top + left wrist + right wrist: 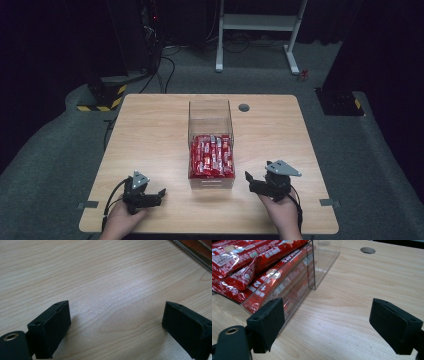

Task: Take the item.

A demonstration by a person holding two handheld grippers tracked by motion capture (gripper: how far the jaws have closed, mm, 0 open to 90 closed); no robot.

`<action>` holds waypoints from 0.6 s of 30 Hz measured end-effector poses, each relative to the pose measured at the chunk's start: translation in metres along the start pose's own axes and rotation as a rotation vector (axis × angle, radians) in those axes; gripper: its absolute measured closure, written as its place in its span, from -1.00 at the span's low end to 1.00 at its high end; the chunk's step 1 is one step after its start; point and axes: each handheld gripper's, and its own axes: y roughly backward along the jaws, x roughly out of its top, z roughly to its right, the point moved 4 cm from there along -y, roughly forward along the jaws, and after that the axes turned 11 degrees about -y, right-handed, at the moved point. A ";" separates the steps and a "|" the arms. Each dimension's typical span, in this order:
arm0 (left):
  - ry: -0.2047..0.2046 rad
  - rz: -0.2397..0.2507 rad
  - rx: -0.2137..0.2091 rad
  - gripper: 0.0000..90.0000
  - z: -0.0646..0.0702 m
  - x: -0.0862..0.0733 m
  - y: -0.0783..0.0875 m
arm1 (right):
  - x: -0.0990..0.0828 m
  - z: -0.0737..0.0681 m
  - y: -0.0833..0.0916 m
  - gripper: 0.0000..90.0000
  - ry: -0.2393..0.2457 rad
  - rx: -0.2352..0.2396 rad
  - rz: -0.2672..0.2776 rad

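Observation:
A clear plastic box (210, 117) stands in the middle of the wooden table (150, 130). Its near half holds several red snack packets (211, 156). My left gripper (157, 194) rests low at the front left, a hand's width from the box, and is open over bare wood (115, 307). At the front right my right gripper (256, 174) is open too and holds nothing. In the right gripper view, the gripper (327, 305) points past the box wall (322, 262), with the red packets (249, 262) just left of its left jaw.
A round cable hole (244, 107) (367, 250) sits in the table's far edge, right of the box. A white frame (257, 30) and black stands are on the grey floor beyond. The box's edge (192, 252) crosses the top right corner of the left gripper view.

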 end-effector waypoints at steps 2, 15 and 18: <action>0.001 -0.003 -0.001 -0.84 0.000 0.000 0.000 | 0.001 -0.001 0.000 -0.70 0.008 0.004 0.003; 0.005 -0.015 0.001 -0.93 -0.001 0.000 -0.001 | 0.019 -0.016 -0.002 -0.69 0.024 0.028 0.021; 0.004 -0.015 0.002 -0.94 -0.001 0.000 -0.001 | 0.022 -0.019 -0.004 -0.69 0.022 0.033 0.022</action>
